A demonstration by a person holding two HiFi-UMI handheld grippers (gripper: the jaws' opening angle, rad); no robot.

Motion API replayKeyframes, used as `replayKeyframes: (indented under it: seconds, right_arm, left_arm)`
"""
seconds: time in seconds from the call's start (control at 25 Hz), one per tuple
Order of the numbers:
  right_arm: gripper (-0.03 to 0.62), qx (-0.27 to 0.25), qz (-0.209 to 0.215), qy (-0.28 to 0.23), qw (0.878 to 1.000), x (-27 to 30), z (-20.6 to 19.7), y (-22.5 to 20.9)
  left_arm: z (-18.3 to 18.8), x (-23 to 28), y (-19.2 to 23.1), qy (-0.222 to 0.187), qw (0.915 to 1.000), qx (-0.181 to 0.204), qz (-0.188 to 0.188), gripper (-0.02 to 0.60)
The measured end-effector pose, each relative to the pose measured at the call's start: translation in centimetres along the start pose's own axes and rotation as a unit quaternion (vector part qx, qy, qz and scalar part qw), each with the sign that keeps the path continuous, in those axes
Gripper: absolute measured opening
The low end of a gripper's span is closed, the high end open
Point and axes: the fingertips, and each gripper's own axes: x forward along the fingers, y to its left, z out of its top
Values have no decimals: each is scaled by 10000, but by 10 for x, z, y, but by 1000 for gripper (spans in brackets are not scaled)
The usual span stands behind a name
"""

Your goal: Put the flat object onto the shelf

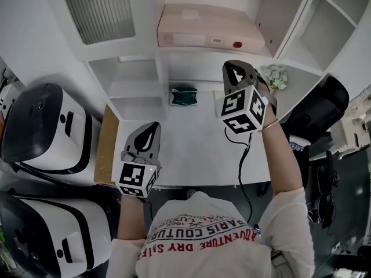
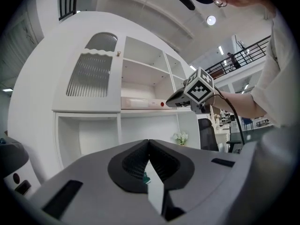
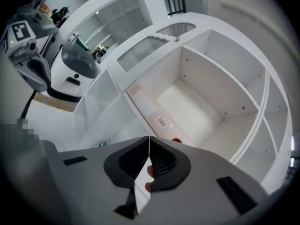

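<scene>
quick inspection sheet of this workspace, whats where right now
surface: white desk
job's things: flat pink box lying on the shelf, free of both grippers
clutter: green object at the desk's back; cardboard sheet at its left edge; flowers
grippers: left gripper shut, empty; right gripper shut, empty, raised near the shelf
cables: black cable hanging from the right gripper
surroundings: two white-and-black appliances left; black chair right

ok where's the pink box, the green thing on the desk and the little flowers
pink box (image 1: 203,23): head view, middle of its top face
green thing (image 1: 184,96): head view, its centre
flowers (image 1: 276,77): head view, on the blossoms
</scene>
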Motion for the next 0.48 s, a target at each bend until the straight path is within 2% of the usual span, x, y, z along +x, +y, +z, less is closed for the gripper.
replayKeyframes:
  seconds: [0.2,0.36,0.48]
  right_arm:
    - [29,1191,101,-117,9928,-19,-39,28]
    - [28,1716,48,-565,9835,-38,-59,49]
    - [28,2099,171,-871,9737,-53,-69,64]
  left_arm:
    - [4,6,-7,-12,9999,60,-112,14]
    - [11,9,-10,-74,9998,125,-138,14]
    - [15,10,-10,-113,9998,141,-113,14]
